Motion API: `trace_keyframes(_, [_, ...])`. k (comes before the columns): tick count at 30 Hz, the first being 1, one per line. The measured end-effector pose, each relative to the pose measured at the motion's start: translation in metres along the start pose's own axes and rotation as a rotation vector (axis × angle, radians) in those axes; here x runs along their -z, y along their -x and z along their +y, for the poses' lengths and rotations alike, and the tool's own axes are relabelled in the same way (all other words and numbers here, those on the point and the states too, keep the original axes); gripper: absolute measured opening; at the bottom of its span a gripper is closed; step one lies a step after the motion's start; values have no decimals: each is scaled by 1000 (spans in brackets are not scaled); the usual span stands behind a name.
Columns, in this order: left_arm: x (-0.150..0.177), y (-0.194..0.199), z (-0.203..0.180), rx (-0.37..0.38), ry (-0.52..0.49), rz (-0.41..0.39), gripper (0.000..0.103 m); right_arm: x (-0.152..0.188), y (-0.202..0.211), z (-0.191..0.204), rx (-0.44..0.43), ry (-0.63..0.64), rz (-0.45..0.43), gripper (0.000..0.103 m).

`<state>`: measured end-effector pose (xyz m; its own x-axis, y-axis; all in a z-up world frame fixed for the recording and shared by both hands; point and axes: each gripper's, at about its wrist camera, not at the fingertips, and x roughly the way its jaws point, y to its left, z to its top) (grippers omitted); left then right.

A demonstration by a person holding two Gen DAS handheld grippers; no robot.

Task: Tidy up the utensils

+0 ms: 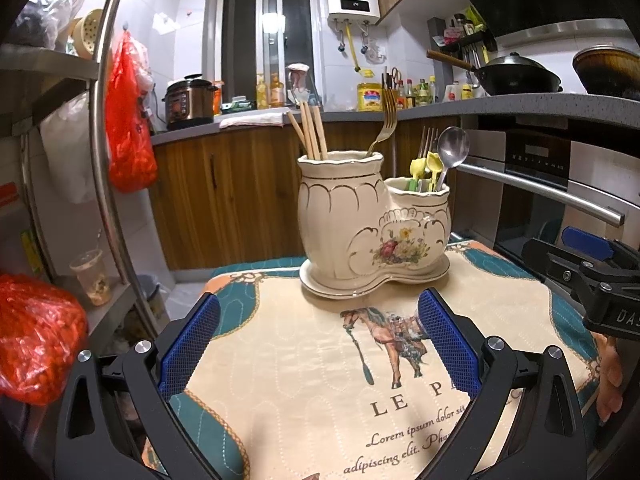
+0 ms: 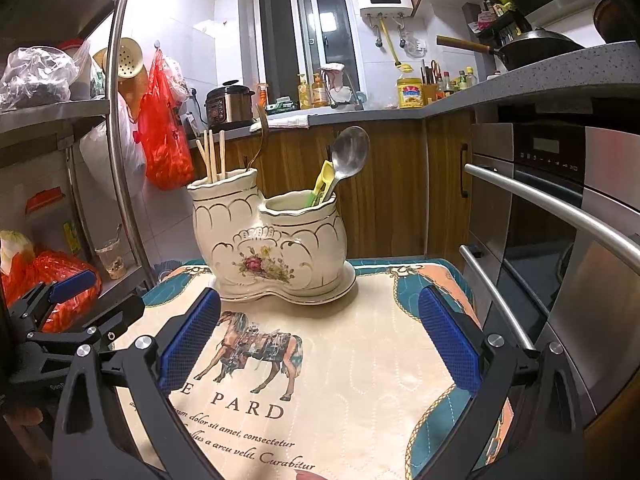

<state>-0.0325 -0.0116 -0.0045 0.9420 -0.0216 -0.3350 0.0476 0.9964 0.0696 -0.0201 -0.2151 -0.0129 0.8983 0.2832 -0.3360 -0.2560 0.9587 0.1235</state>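
Note:
A cream ceramic two-compartment utensil holder [image 1: 360, 232] [image 2: 272, 248] stands on a horse-print cloth [image 1: 320, 380] [image 2: 340, 360]. Its taller compartment holds wooden chopsticks [image 1: 310, 132] [image 2: 212, 156] and a fork [image 1: 386, 124]. Its lower compartment holds a metal spoon [image 1: 452, 148] [image 2: 350, 152], further forks [image 1: 428, 140] and yellow-green plastic utensils [image 1: 426, 168] [image 2: 322, 184]. My left gripper [image 1: 320, 320] is open and empty, just in front of the holder. My right gripper [image 2: 320, 312] is open and empty, also in front of it. Each gripper shows at the edge of the other's view [image 1: 592, 264] [image 2: 68, 300].
A metal rack [image 2: 116, 120] with red plastic bags [image 1: 128, 120] [image 2: 164, 136] stands at the left. An oven with long bar handles [image 1: 540, 188] [image 2: 560, 208] is close on the right. A counter [image 1: 440, 110] with a cooker, bottles and a wok runs behind.

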Motion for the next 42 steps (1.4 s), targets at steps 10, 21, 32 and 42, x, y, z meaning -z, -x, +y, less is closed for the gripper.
trace_keyframes(10, [-1,2,-1,-1,-1,-13,98,0,-2,0,-3,5,5,98])
trace_keyframes(21, [-1,-2,0,8,-4,8,98,2,-4,-2,-6,12,10,98])
trace_keyframes(32, [1,-6,1,-4,7,23,98,3,-7,-4,-9,16,22,98])
trace_keyframes(42, [1,-5,2,-6,6,19,98,3,-9,-5,-6,13,30,98])
